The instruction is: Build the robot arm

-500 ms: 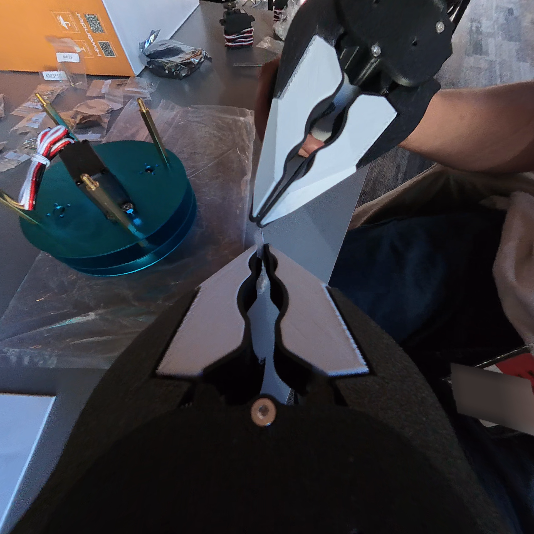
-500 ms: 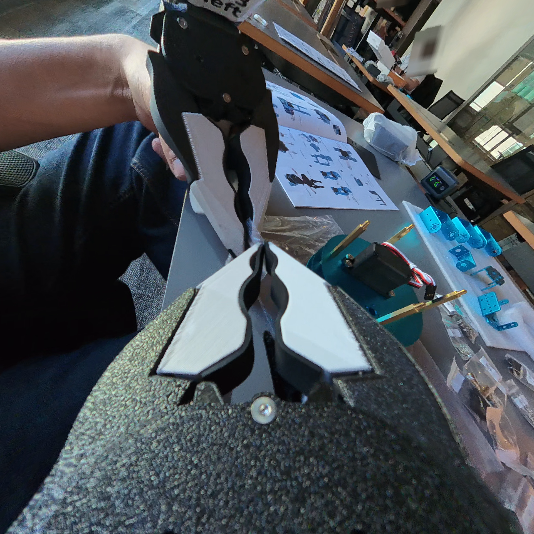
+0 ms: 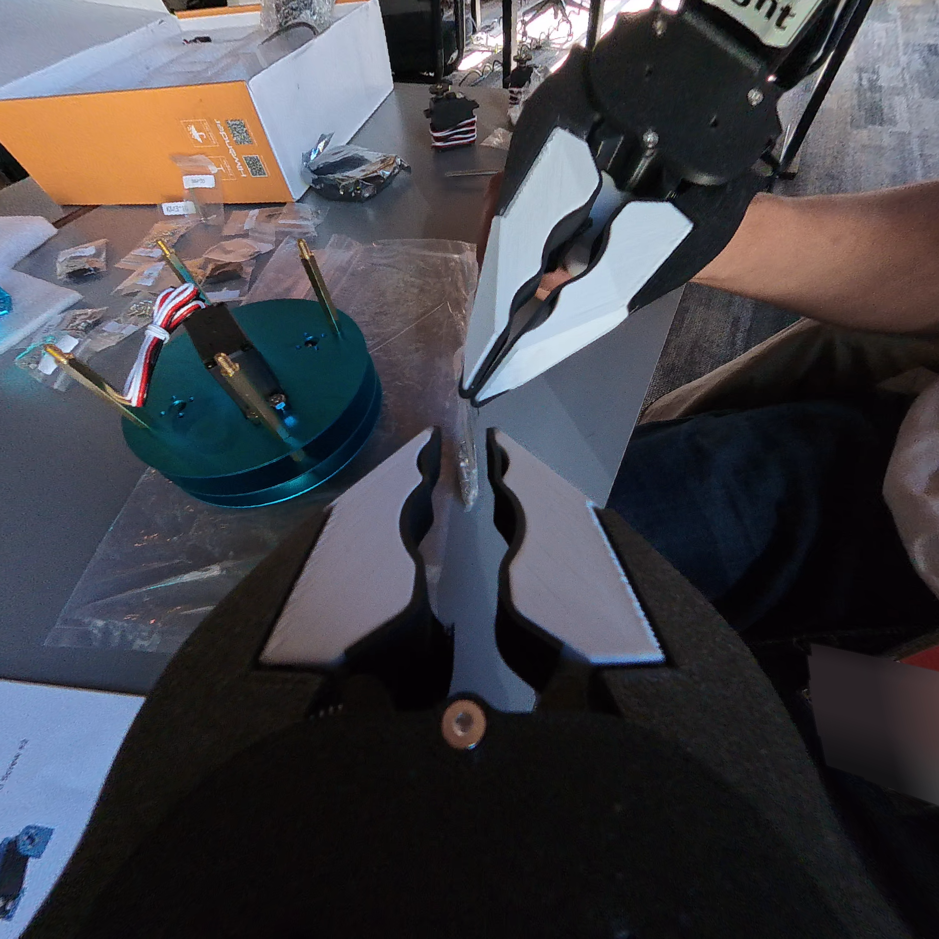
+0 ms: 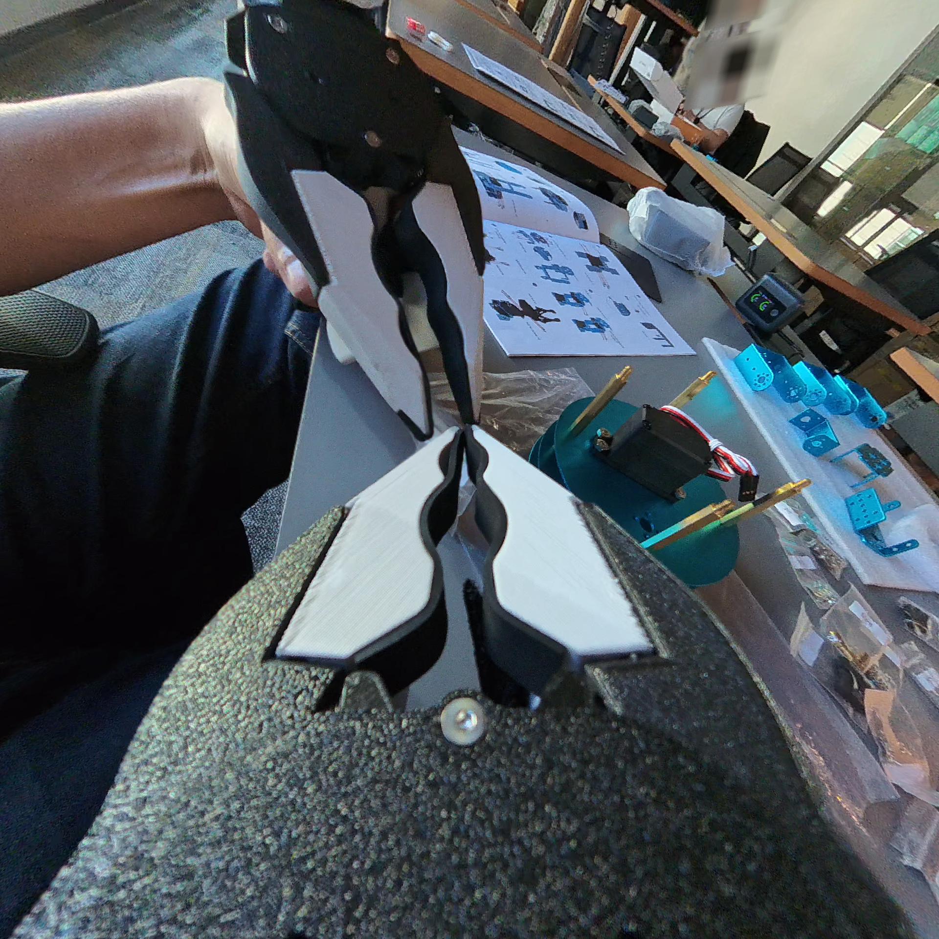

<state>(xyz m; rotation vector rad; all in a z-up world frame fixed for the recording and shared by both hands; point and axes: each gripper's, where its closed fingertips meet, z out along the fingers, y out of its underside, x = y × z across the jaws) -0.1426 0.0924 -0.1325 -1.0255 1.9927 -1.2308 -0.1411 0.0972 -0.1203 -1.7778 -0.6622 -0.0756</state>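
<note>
Each gripper has a black, grainy-textured body that widens toward the camera, with a single round silver screw set in the middle below the fingers. The left gripper (image 3: 461, 437) and right gripper (image 4: 465, 437) each carry two white, finely ribbed fingers (image 3: 355, 559) that taper to a point, edged inside with wavy black pads and outside with a toothed rim. Small screws dot the round black housings. The person's forearms are bare; dark blue trousers (image 4: 152, 457) cover the legs.
</note>
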